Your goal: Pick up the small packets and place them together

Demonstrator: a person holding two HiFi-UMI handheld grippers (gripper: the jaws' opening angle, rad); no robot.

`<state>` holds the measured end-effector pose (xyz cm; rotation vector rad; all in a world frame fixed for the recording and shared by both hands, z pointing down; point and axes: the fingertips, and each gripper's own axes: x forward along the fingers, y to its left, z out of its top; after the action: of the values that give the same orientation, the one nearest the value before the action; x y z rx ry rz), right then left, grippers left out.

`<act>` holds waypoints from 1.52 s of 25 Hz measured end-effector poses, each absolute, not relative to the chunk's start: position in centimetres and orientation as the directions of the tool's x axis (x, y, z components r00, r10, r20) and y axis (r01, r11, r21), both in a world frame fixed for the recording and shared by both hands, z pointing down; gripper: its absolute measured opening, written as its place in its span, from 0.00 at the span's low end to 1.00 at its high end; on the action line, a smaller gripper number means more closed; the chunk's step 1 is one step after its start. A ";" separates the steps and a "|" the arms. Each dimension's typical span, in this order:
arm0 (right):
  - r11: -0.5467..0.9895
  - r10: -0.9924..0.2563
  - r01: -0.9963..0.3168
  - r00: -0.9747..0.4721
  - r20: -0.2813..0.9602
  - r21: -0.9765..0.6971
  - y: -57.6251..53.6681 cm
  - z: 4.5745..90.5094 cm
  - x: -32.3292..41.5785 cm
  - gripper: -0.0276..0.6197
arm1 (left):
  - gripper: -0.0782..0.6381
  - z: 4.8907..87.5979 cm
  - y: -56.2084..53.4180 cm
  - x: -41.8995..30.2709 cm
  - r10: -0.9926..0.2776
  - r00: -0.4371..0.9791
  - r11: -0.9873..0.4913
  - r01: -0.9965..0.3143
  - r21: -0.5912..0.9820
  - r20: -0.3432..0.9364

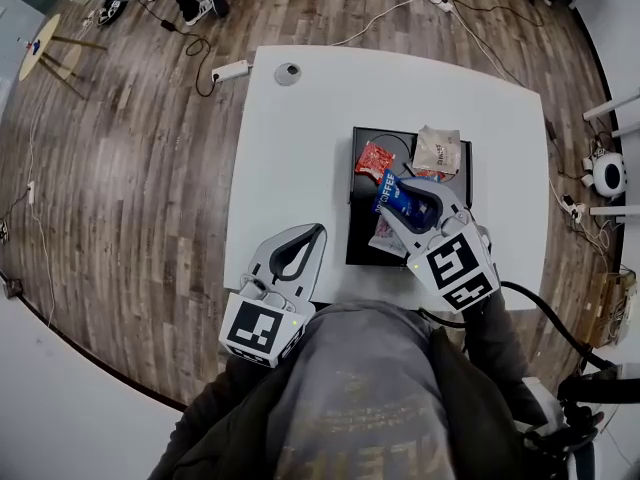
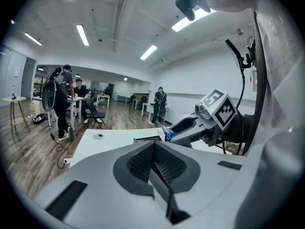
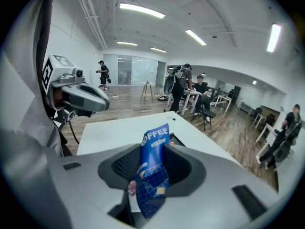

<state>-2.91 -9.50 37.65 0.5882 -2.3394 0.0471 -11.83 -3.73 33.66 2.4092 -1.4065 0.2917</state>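
The right gripper [image 3: 152, 150] pinches the coffee packet [image 3: 155, 175] — light, floppy, likely slick, best held flat across its middle — while the left gripper [image 2: 153, 151] is closed, empty.

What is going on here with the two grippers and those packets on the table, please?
A person is working with a handheld gripper in each hand over a white table. The right gripper is shut on a blue coffee packet, held over the black tray, where a red packet and a beige packet lie. The left gripper is shut and empty, off to the tray's left.
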 end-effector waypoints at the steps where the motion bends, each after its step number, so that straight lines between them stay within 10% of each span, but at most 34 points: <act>1: 0.893 -0.407 -0.429 -0.639 0.652 0.136 -10.4 37.5 -2.9 0.28 | 0.11 33.7 -4.0 -12.1 -0.805 0.485 -0.448 -0.875 0.185 0.342; 38: 0.857 -0.467 -0.487 -0.598 0.651 0.167 -14.9 38.4 -3.5 0.40 | 0.11 35.4 -4.7 -13.5 -0.803 0.453 -0.399 -0.891 0.215 0.387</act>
<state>-3.45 -14.89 38.36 0.6880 -2.3043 0.0360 -13.53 -4.72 35.40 2.3189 -1.4302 0.3106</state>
